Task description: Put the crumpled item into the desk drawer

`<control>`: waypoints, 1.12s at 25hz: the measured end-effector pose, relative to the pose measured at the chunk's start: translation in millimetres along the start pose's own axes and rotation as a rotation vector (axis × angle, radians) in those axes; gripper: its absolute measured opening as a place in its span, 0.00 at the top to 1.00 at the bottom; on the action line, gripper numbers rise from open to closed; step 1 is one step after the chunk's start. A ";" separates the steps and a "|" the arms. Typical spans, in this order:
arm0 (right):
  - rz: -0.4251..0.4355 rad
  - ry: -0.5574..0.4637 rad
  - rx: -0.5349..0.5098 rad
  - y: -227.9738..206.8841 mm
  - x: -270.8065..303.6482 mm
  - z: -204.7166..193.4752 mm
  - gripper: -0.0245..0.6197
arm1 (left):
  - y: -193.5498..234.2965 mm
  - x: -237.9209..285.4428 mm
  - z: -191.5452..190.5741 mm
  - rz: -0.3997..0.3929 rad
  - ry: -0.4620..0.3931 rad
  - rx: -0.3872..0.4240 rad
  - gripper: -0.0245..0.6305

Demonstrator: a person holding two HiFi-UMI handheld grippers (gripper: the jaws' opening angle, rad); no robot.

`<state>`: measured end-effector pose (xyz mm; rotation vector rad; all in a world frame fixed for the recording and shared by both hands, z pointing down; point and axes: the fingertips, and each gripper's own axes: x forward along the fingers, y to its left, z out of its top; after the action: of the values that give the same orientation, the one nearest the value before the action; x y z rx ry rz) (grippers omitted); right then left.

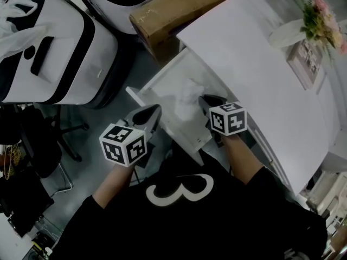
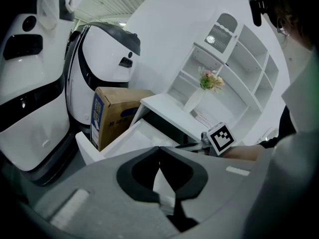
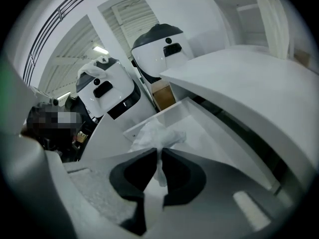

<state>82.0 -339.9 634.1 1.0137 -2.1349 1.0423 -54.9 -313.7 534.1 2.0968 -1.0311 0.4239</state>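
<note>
The desk drawer (image 1: 158, 77) stands pulled out below the white desk top (image 1: 260, 64). A crumpled white item (image 1: 186, 99) hangs over the drawer's near end, by its front panel. My right gripper (image 1: 202, 99) is shut on it; in the right gripper view the pads (image 3: 147, 167) pinch a fold of the crumpled item (image 3: 155, 133) above the drawer (image 3: 199, 126). My left gripper (image 1: 156, 109) hovers just left of the drawer's outer side, jaws shut with nothing in them. In the left gripper view its tips (image 2: 160, 148) meet, with the drawer (image 2: 130, 142) and the right gripper's cube (image 2: 220, 138) beyond.
A cardboard box (image 1: 179, 10) stands on the floor beside the desk, behind the drawer. Large white-and-black machine shells (image 1: 54, 47) fill the floor at the left. A flower vase (image 1: 317, 18) and a picture frame (image 1: 306, 56) stand on the desk's far end. A dark chair base (image 1: 49, 140) is at the left.
</note>
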 end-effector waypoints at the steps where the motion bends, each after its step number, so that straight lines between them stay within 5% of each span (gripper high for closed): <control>1: -0.005 0.011 0.002 -3.8 5.7 -2.4 0.91 | 2.2 1.4 0.0 0.002 0.001 -0.003 0.95; 13: -0.045 0.149 0.029 -38.8 64.2 -37.8 0.91 | 19.3 18.6 -0.1 0.013 0.011 -0.021 0.95; 28: -0.084 0.196 0.109 -60.7 83.7 -54.9 0.87 | 21.8 23.3 -9.8 0.003 0.032 -0.029 0.95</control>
<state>92.1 -352.0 750.1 0.9989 -1.8806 1.1768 -57.2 -327.5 564.4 2.0571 -1.0160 0.4404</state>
